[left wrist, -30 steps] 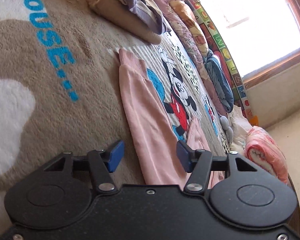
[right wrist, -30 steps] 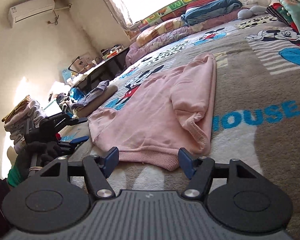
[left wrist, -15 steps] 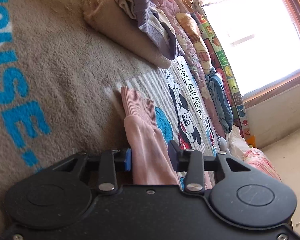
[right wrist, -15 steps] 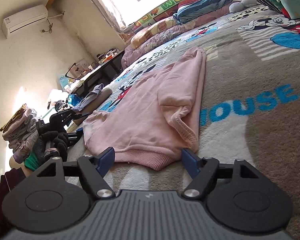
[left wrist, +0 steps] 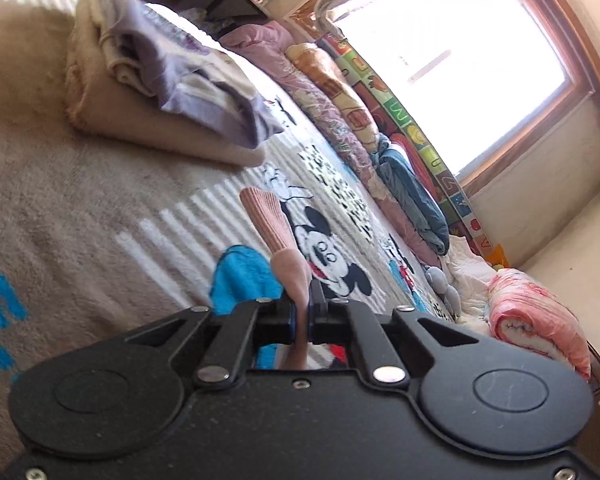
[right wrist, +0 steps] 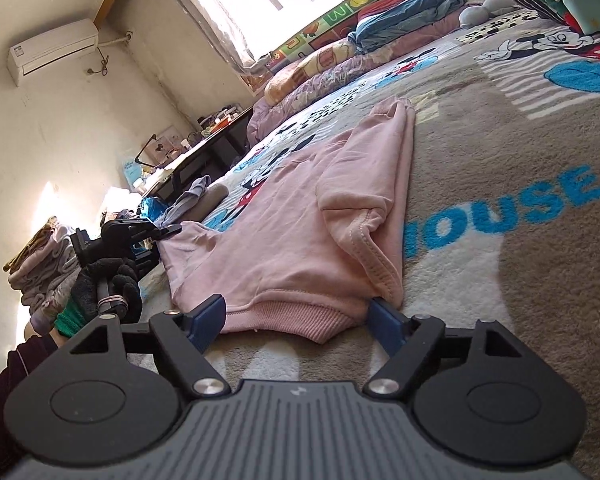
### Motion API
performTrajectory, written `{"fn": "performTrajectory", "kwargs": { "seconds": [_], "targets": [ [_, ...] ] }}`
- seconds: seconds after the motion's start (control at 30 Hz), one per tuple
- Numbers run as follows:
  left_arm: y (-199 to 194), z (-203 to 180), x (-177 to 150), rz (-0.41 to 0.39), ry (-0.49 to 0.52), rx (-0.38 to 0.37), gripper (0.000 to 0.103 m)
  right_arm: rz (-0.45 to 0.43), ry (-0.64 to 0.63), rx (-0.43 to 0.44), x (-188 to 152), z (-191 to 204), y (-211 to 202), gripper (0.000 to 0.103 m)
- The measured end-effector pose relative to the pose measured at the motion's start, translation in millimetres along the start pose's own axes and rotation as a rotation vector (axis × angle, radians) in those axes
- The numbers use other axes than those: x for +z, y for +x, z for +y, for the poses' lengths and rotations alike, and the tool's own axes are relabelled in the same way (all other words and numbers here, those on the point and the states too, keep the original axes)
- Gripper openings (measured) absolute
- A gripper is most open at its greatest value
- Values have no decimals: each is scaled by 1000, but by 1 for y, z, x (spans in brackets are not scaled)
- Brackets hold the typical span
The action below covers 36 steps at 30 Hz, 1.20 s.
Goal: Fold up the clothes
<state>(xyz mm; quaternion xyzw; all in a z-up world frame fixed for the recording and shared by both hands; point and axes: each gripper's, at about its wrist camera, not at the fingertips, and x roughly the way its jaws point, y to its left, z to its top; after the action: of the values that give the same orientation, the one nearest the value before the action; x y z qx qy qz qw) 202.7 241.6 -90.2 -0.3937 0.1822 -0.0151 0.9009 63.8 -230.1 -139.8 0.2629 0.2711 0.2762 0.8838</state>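
Left gripper (left wrist: 302,312) fingers pinch the pink sleeve (left wrist: 278,240); only the right view shows right gripper (right wrist: 298,318) fingers wide around the hem (right wrist: 288,316).

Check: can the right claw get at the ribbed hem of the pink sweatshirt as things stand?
Probably yes. The right claw is open, its fingers straddling the ribbed hem of the pink sweatshirt lying on the blanket. Nothing sits between them. The left claw is shut on the sleeve, well clear.

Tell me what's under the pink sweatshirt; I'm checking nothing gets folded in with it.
The pink sweatshirt lies flat on the cartoon mouse blanket, which shows all around it. Anything beneath the fabric is hidden. The left gripper pinches its sleeve.
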Motion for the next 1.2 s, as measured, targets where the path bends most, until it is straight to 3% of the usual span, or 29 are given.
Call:
{"fn": "performTrajectory", "kwargs": {
  "seconds": [0.13,0.23,0.37,0.47,0.5,0.53,0.6,0.63,0.77,0.9,1.1,1.2],
  "targets": [
    [0,-54,-16,-1,173,-72,3,-28,-28,44,4,10,-11,76],
    [12,-95,-44,42,369,-75,3,-57,-65,71,9,19,-19,76],
    [29,-135,-98,125,647,-48,3,-61,-40,81,10,17,-19,76],
    [45,-148,-139,251,849,-49,3,-61,12,95,11,13,-16,76],
    [51,-151,-152,298,914,-51,8,-61,37,103,11,12,-15,76],
    [54,-152,-160,341,945,-69,26,-62,62,111,11,11,-14,76],
    [45,-145,-150,355,873,-126,47,-69,120,122,11,9,-13,76],
    [39,-142,-142,351,826,-152,49,-74,151,126,12,9,-12,76],
    [15,-126,-110,329,646,-240,49,-83,293,151,16,11,0,76],
    [0,-103,-86,266,528,-214,49,-63,417,137,22,25,32,76],
    [-22,-68,-49,171,351,-175,49,-76,647,47,39,40,96,76],
    [-30,-59,-40,154,320,-180,49,-64,741,-9,42,39,127,76]
  ]
}}
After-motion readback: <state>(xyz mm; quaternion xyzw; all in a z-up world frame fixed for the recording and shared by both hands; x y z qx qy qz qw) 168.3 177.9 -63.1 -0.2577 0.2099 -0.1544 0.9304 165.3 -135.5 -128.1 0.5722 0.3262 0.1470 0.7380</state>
